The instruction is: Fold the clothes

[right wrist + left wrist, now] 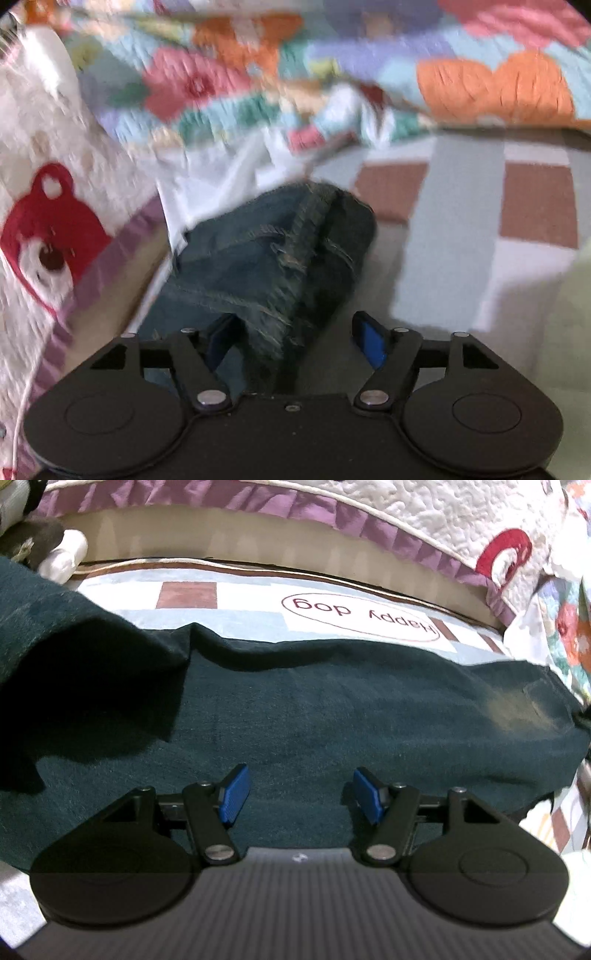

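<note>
Looking along the left gripper (299, 794), we see its blue pads (234, 799) spread wide, nothing between them, hovering low over the dark teal garment (332, 716). That garment lies flat across the middle of the left wrist frame on the patchwork sheet (184, 594); a raised flap (74, 672) of it fills the left of the frame. Its far edge runs wavy across mid-frame, with bare sheet beyond up to the purple-trimmed quilt (406, 517).

We note the right gripper (295, 343) also spread; a bunched fold of denim (273, 258) reaches in between the fingers, near the left pad, but contact we cannot tell through blur. Open checked sheet (461, 229) lies at frame right; the bear-print quilt (44, 221) crowds the left and floral bedding (332, 74) the top.
</note>
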Motion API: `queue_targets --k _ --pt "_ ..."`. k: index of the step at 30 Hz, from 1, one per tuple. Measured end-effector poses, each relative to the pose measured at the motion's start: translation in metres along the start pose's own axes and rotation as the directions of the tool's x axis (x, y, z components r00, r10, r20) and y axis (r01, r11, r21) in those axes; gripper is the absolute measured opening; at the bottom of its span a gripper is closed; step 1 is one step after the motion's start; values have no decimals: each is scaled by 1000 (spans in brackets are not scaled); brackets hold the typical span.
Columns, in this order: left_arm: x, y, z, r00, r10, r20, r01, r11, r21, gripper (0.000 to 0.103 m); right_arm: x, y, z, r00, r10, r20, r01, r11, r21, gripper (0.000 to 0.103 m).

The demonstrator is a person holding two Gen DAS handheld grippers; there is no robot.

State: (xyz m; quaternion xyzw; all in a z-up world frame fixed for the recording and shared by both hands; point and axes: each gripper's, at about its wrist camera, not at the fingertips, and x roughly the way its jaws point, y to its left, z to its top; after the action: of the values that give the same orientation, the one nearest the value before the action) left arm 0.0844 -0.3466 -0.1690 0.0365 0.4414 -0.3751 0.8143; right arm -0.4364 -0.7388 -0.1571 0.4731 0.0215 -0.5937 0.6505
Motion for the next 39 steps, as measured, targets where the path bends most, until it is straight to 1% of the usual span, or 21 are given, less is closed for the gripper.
queue_targets --k 1,2,3,6,11,12,14,16,17,18,19,20,21,25,26,27,29,31,33,36,39 --pt "0 -1 0 1000 1 -1 -1 1000 14 62 3 11 -2 1000 6 -5 -6 999 -53 49" --pt "-1 -1 0 1000 -1 -2 1 1000 25 61 7 22 -4 1000 11 -11 -13 994 -106 28" --pt "-2 -2 0 1000 -4 -3 4 999 33 61 3 31 2 999 45 -7 -46 991 -127 21" --pt "-12 -2 2 999 -43 -3 43 999 25 61 -26 58 33 984 178 22 -172 972 -159 17" --pt "-33 -15 5 986 -165 2 165 986 24 61 -100 74 101 971 143 193 -76 945 -319 16" --pt "-32 -19 5 984 -181 -8 181 983 25 61 -107 71 111 970 91 227 0 927 -374 16" --pt "-23 -26 3 980 -194 -36 194 981 24 62 -107 55 126 962 -68 266 196 850 -490 22" --pt "-14 -29 -1 981 -189 -49 191 981 23 62 -86 24 135 949 -254 185 313 804 -505 27" --pt "-13 -30 -2 982 -185 -49 186 982 18 62 -79 11 134 938 -313 150 346 802 -486 30" --pt "-12 -30 -3 982 -180 -50 181 983 14 62 -75 1 128 929 -348 127 367 809 -460 32" --pt "-12 -29 -2 983 -176 -46 176 984 7 62 -72 -3 117 912 -389 129 403 796 -451 34" --pt "-14 -27 0 984 -171 -37 171 985 -1 62 -69 -4 105 888 -435 152 453 764 -460 42" --pt "-16 -24 2 986 -162 -25 162 987 -7 62 -66 -4 94 859 -480 179 503 723 -473 46" --pt "-25 -13 11 991 -129 24 129 991 -29 62 -77 8 63 798 -517 311 600 631 -491 46" --pt "-27 -11 13 992 -121 34 122 992 -34 62 -83 14 59 797 -497 343 604 628 -491 46" --pt "-28 -9 14 993 -112 43 113 993 -36 62 -92 22 54 809 -458 369 588 641 -493 48" --pt "-32 -9 17 994 -87 66 89 996 -29 62 -107 39 40 863 -356 358 501 696 -515 53" --pt "-37 -6 20 993 -63 96 65 998 -26 62 -109 59 23 927 -257 274 372 736 -565 54" --pt "-45 -1 22 990 -52 131 57 998 -39 62 -106 81 3 971 -165 172 236 752 -616 54" --pt "-57 7 28 983 -34 179 39 999 -27 62 -97 120 -41 998 -64 2 48 725 -687 54" --pt "-74 18 35 973 27 230 -31 999 13 62 -89 157 -88 986 16 -166 -133 674 -727 54"
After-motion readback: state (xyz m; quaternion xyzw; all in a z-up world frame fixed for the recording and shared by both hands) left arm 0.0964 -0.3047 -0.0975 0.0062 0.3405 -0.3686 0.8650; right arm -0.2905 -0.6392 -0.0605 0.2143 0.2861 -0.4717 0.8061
